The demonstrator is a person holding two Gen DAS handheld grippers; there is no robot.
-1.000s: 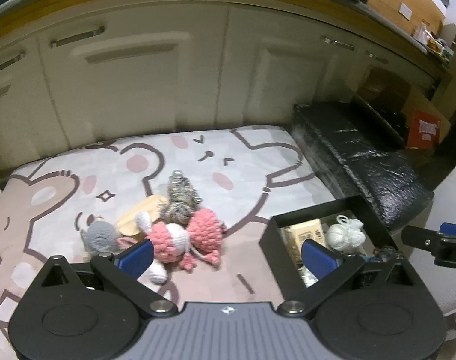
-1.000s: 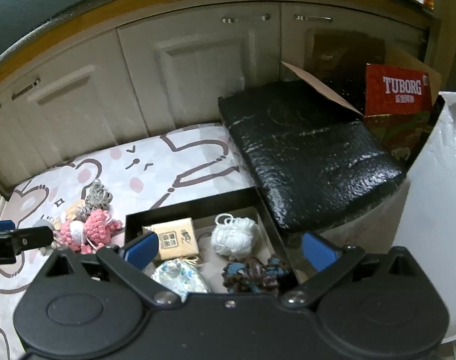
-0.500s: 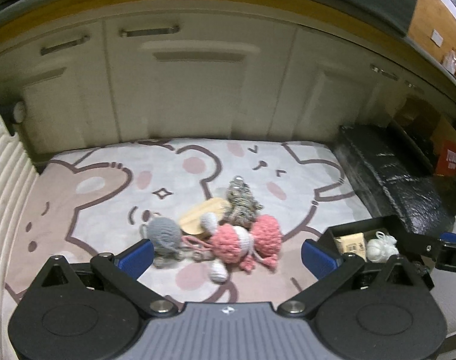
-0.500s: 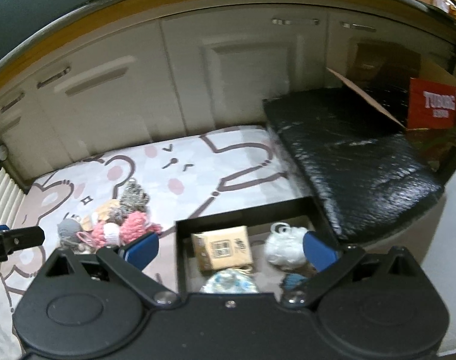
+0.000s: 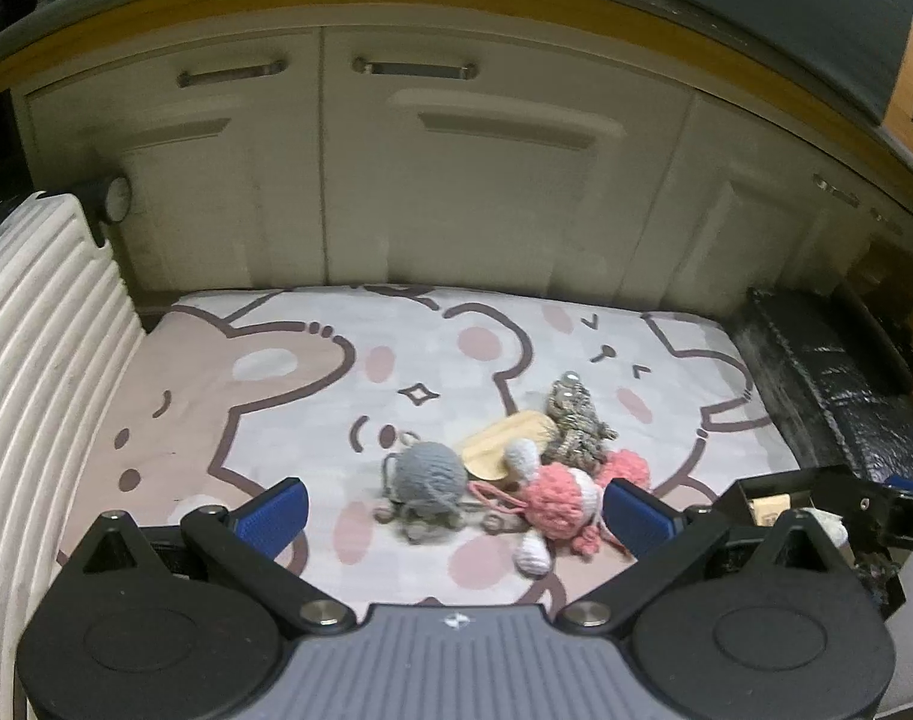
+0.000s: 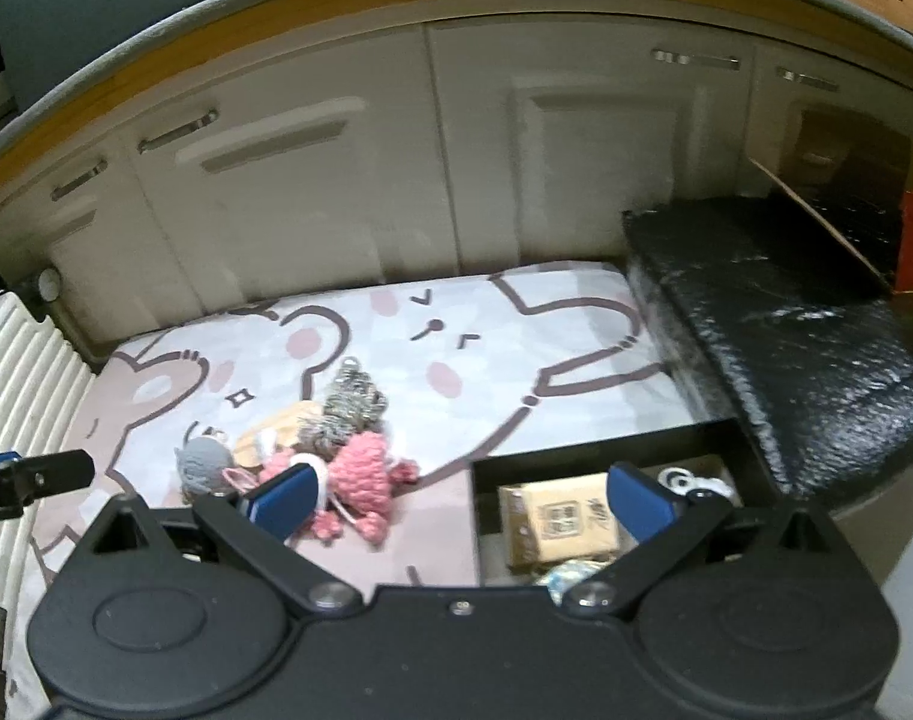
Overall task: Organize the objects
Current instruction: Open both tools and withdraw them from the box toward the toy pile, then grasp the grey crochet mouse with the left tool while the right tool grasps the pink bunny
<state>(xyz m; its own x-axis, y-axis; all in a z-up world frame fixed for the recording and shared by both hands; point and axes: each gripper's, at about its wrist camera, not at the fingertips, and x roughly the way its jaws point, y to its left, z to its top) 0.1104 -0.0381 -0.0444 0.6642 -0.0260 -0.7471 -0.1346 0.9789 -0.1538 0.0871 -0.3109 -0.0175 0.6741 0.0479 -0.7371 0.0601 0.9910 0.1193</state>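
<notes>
Both grippers — left gripper (image 5: pixel 453 507), right gripper (image 6: pixel 459 501) — are hovering empty, jaws apart, framing the crochet toys (image 5: pixel 555 501) for boxing (image 6: pixel 600 456).

Both cams sit right behind their own jaws, looking down and forward across the cartoon-bear mat (image 5: pixel 288 396) toward the cream cabinet doors (image 5: pixel 456 180). The left wrist view hangs over the mat's left half, fairly close above the pile of crochet toys (image 5: pixel 516 474), with the black box (image 5: pixel 774 486) only clipped at its right edge. The right wrist view sits further right, over the box (image 6: pixel 600 456), toys (image 6: pixel 312 456) off to its left. Both share the mat, toys, box and cabinets, and each catches the other gripper at its edge.
</notes>
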